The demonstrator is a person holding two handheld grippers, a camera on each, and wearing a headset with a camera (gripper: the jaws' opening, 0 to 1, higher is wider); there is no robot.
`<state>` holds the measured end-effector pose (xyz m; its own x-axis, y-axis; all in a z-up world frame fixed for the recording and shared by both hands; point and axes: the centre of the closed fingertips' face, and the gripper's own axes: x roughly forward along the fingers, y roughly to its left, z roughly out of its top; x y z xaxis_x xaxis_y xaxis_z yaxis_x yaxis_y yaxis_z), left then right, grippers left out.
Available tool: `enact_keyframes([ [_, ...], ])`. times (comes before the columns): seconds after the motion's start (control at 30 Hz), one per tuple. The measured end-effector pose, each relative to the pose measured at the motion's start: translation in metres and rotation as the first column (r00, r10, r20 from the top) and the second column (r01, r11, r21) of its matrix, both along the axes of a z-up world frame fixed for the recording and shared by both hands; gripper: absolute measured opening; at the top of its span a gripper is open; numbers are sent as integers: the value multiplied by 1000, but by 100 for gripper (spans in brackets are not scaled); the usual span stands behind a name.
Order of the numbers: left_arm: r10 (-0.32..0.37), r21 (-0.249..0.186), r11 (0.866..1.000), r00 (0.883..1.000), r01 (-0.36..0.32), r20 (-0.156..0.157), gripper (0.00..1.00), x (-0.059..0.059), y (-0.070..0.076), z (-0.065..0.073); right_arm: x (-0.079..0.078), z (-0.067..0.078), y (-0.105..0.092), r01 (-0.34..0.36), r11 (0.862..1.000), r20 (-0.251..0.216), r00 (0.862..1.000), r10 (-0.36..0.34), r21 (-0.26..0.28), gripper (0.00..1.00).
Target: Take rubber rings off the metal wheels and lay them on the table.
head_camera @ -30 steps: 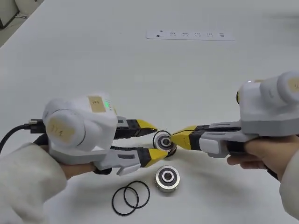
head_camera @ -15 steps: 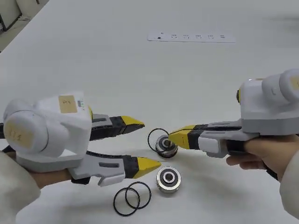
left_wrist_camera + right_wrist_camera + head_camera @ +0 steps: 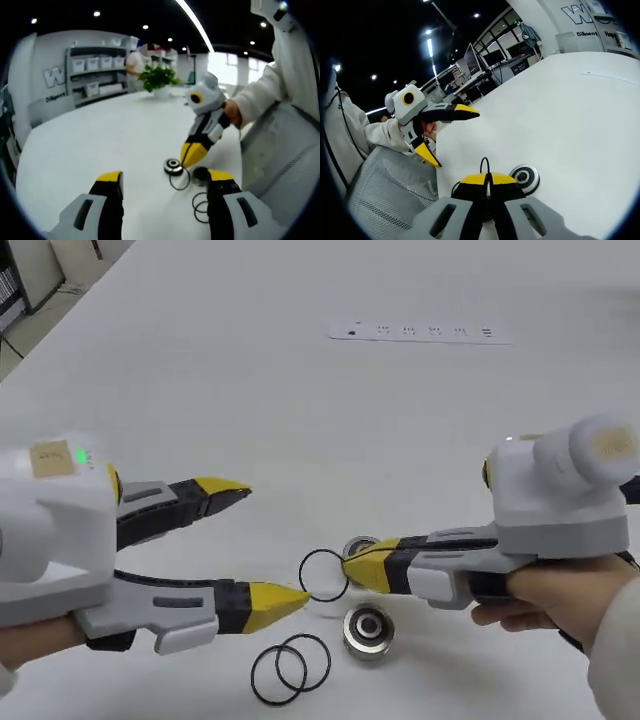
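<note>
Broadly, a wide white table (image 3: 300, 390) is spread under everything. Above it the left gripper (image 3: 272, 544), white-bodied with yellow tips, is held with jaws wide apart and nothing between them. Opposite, the right gripper (image 3: 350, 566) is pointed toward it, jaws pressed together and clamped on a thin black rubber ring (image 3: 322, 574), which is seen standing out from the tips toward the left gripper. A long white power strip (image 3: 420, 332) is noted far back on the table. One round silver metal wheel (image 3: 358, 546) is partly hidden just behind the right gripper's tips; a second silver metal wheel (image 3: 368, 628) is laid flat just in front of them. Two further black rubber rings (image 3: 290, 667) are laid overlapping on the table, just left of the second wheel
</note>
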<state>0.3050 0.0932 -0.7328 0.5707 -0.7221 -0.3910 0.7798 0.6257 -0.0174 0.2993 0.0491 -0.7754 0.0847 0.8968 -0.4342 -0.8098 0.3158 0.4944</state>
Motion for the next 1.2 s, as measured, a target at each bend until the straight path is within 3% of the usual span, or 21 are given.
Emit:
enact_keyframes([
  [0.23, 22, 19, 1000, 1000, -22, 9, 71, -5, 8, 1, -15, -3, 9, -49, 999, -13, 999, 49, -10, 0],
  [0.57, 1, 37, 999, 1000, -1, -13, 73, -16, 5, -5, -25, -10, 14, -96, 995, -26, 995, 95, -40, 0],
  [0.8, -2, 44, 999, 1000, 3, -13, 73, -16, 5, -6, -30, -15, 16, -131, 988, 19, 991, 133, -87, 0],
  [1.2, 1, 46, 999, 1000, 0, -22, 73, -15, 6, -9, -32, -22, 15, -156, 979, 53, 985, 164, -130, 4],
])
